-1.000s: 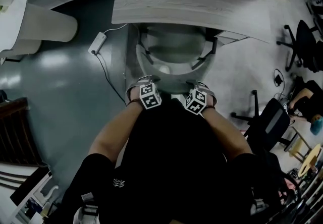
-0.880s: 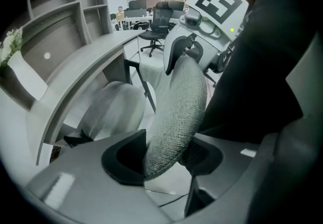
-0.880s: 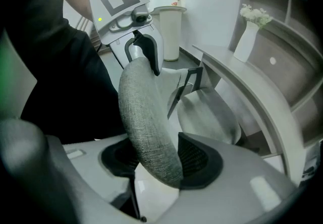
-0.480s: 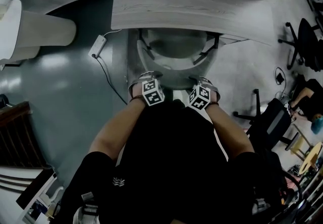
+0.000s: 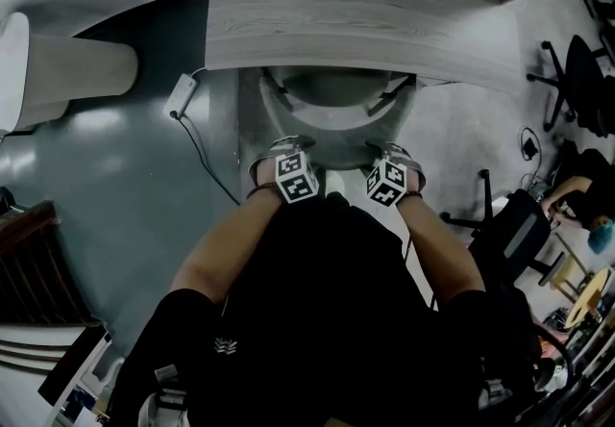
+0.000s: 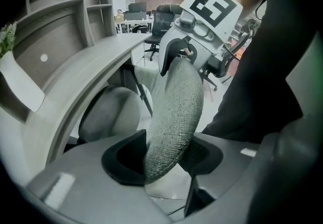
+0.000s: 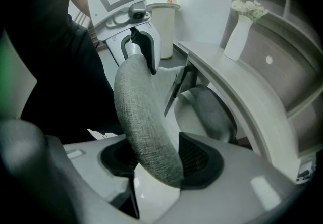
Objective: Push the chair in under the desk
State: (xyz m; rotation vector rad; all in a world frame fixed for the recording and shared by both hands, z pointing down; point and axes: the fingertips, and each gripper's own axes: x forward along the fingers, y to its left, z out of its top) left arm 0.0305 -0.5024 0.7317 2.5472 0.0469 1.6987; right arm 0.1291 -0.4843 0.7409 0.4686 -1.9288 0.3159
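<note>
Chair (image 5: 336, 93) stands partly under the desk's (image 5: 384, 26) near edge; left gripper (image 6: 164, 157) and right gripper (image 7: 159, 160) each clamp its grey fabric backrest (image 6: 174, 112) between their fingers (image 6: 123, 160).

The left gripper (image 6: 164, 158) straddles the near end of the curved grey woven-fabric chair backrest (image 6: 176, 112), its black pads touching the fabric on both sides. At the rim's far end the right gripper (image 6: 175, 60) sits astride it. The grey padded seat (image 6: 108, 114) lies under the curved pale wooden desk (image 6: 75, 79) at left.
</note>
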